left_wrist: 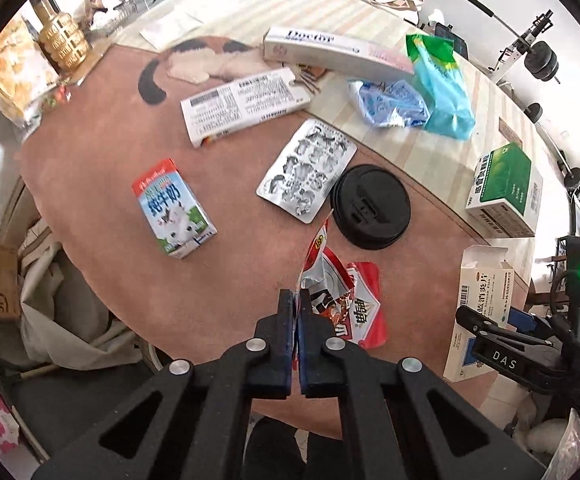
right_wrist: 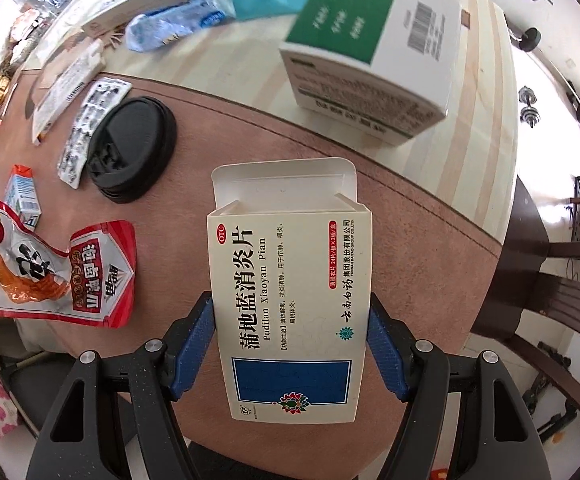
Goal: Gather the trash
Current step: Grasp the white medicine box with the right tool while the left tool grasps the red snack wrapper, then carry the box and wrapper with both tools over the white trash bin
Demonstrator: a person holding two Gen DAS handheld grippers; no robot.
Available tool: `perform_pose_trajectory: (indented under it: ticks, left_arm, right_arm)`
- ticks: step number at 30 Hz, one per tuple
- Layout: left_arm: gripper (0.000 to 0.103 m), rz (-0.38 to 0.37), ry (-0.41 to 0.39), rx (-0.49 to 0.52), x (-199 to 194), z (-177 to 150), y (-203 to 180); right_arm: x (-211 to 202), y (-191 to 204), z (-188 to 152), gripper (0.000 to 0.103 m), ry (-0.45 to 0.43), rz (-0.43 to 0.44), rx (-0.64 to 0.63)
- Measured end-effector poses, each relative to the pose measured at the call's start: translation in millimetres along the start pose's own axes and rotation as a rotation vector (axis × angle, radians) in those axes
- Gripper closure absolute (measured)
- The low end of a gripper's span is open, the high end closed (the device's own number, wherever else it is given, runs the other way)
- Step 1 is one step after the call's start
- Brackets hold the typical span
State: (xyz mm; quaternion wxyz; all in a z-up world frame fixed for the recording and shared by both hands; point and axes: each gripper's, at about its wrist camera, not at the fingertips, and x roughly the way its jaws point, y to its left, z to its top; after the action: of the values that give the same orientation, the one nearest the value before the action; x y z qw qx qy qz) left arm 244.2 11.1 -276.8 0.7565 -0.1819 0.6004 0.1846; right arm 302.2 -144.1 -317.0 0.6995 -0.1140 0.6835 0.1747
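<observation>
My left gripper (left_wrist: 297, 300) is shut on the edge of a red and silver snack wrapper (left_wrist: 342, 300) and holds it just above the brown mat; the wrapper also shows in the right wrist view (right_wrist: 54, 268). My right gripper (right_wrist: 290, 312) has its jaws against both long sides of a cream medicine box (right_wrist: 290, 300) with an open top flap, also seen in the left wrist view (left_wrist: 478, 312). On the table lie a black cup lid (left_wrist: 370, 206), a silver blister pack (left_wrist: 308, 170), a small milk carton (left_wrist: 172, 208) and a green and white box (left_wrist: 504, 190).
A long white printed box (left_wrist: 242, 106), a Doctor box (left_wrist: 330, 54), a crumpled blue wrapper (left_wrist: 388, 104) and a teal bag (left_wrist: 444, 88) lie farther back. A gold vase (left_wrist: 60, 36) stands at the far left. Bags and cardboard (left_wrist: 50, 300) sit below the table's left edge. A dark wooden chair (right_wrist: 562, 280) stands to the right.
</observation>
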Motion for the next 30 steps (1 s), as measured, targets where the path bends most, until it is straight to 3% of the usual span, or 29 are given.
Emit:
perform_pose_trajectory:
  ticks: [15,22,23,24,25,28,30]
  left_arm:
    - [0.103,0.000,-0.092,-0.034,-41,0,7]
    - [0.103,0.018,-0.141,-0.092,-72,-16,44]
    - [0.103,0.020,-0.145,-0.100,-75,-20,50]
    - [0.103,0.025,-0.149,-0.114,-79,-25,59]
    - [0.103,0.029,-0.152,-0.123,-81,-29,65]
    - [0.103,0.048,-0.163,-0.174,-90,-51,94]
    - [0.103,0.057,-0.164,-0.212,-93,-67,115]
  right_arm:
    - [2,-16,-34,0.029,-0.068,0.072,-0.089]
    - [-25,-4,-9,0.029,-0.101,0.118,-0.146]
    - [-32,3,17,0.029,-0.102,0.121,-0.156]
    - [-37,7,20,0.029,-0.105,0.124,-0.172]
    - [-65,15,19,0.029,-0.095,0.026,-0.223]
    - [-92,66,19,0.029,-0.090,0.033,-0.288]
    - [-97,99,-4,0.029,-0.077,0.049,-0.323]
